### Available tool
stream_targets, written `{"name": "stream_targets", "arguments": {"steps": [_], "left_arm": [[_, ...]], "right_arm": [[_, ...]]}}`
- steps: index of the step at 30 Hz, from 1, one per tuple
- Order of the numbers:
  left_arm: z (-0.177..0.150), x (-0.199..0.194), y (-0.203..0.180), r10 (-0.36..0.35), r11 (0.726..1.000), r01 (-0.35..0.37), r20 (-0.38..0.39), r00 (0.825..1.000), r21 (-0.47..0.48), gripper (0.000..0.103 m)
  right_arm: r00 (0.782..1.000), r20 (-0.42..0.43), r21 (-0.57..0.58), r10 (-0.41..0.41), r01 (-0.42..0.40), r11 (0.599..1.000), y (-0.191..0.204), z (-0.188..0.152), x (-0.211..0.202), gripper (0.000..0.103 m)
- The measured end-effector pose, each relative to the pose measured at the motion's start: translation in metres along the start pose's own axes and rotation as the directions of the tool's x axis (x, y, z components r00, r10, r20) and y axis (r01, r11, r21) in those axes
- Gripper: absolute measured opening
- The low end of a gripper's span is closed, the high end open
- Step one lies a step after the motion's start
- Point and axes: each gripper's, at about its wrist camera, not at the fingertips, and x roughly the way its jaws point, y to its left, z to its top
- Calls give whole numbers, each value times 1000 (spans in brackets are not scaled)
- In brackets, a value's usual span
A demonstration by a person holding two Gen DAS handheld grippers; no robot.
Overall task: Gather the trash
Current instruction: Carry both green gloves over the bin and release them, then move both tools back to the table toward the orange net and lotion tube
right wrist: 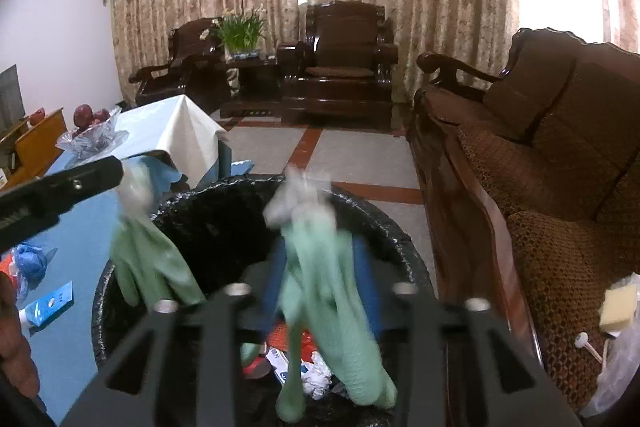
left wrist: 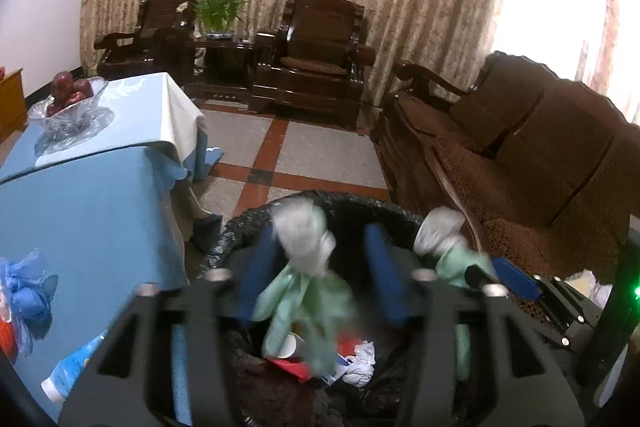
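Note:
My left gripper (left wrist: 320, 251) is open above the black-lined trash bin (left wrist: 240, 227). A pale green rubber glove (left wrist: 308, 291) is between its blue fingers, blurred, hanging over the bin. My right gripper (right wrist: 320, 267) is open too, with a second green glove (right wrist: 332, 287) blurred between its fingers over the bin (right wrist: 192, 199). The left gripper's glove also shows in the right wrist view (right wrist: 148, 259); the right gripper's glove also shows in the left wrist view (left wrist: 448, 243). Inside the bin lie a paper cup (left wrist: 286, 345), crumpled paper (left wrist: 362, 363) and red wrappers.
A table with a blue cloth (left wrist: 88, 211) stands left of the bin, holding a blue plastic bag (left wrist: 28, 291), a tube (left wrist: 72, 367) and a fruit bowl (left wrist: 70, 99). A brown wooden sofa (left wrist: 520, 163) is on the right; armchairs (left wrist: 316, 55) stand at the back.

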Motion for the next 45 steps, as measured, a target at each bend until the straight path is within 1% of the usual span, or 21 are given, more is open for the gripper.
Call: {"name": "stream_targets", "arguments": {"steps": [1,2,3,6,8,9,12,15,18,19,21,22,25,26,28,32,34,36,40,42,45], "left_arm": [[0,-2,2,11,1000,-11,10,1000,4,57],[0,-6,4,21,1000,-21,18,1000,10,57],[1,-9,6,27,1000,-27,22,999,10,58],[2,-22,20,62,998,-62,46,997,6,64],[2,-33,32,99,995,-99,61,993,1,69],[1,-40,42,116,993,-116,66,991,-6,71],[-4,-60,68,177,984,-176,72,982,-28,75],[-13,-82,103,252,967,-248,67,965,-62,76],[-24,-106,139,336,938,-329,54,940,-105,76],[-26,-112,148,352,932,-344,52,935,-117,76],[-32,-128,172,407,906,-397,45,912,-143,76],[-33,-136,178,425,897,-414,44,904,-151,76],[-43,-158,204,493,860,-480,41,869,-174,76],[-47,-165,214,519,844,-506,36,854,-181,76],[-56,-180,233,557,816,-541,25,830,-202,76],[-72,-196,259,611,775,-596,7,792,-208,76],[-78,-199,268,625,761,-612,-12,781,-217,76],[-87,-202,274,632,750,-621,-28,774,-228,76],[-102,-203,286,649,729,-644,-64,758,-232,76],[-110,-204,289,652,723,-649,-76,754,-236,76],[-123,-207,296,652,716,-652,-95,752,-249,76]], "right_arm": [[1000,8,0,-6,6,1000,2,-1,-2,49],[1000,17,-1,-8,8,1000,3,0,-5,55],[1000,22,-1,-9,9,1000,4,0,-6,65],[999,45,6,-9,9,1000,12,3,-13,84],[998,60,12,5,-5,1000,22,7,-19,94],[998,63,10,12,-13,1000,27,10,-21,95],[996,62,-6,61,-61,998,53,12,-23,97],[987,48,-32,150,-149,988,89,14,-26,97],[975,38,-77,218,-215,974,127,12,-28,97],[971,34,-86,235,-231,969,137,11,-28,97],[960,22,-105,279,-275,956,161,7,-29,97],[954,17,-114,299,-295,949,173,5,-30,97],[936,10,-150,352,-347,926,209,0,-32,97],[930,7,-163,368,-362,918,221,-2,-33,97],[920,-2,-181,391,-385,905,241,-9,-34,97],[905,-19,-246,426,-417,875,278,-32,-36,97],[900,-30,-281,434,-425,861,291,-45,-37,97],[896,-47,-298,442,-435,850,303,-56,-36,97],[882,-109,-294,459,-469,832,317,-76,-33,97],[889,-111,-311,445,-456,834,323,-83,-33,97],[889,-141,-315,436,-458,831,333,-91,-29,97]]}}
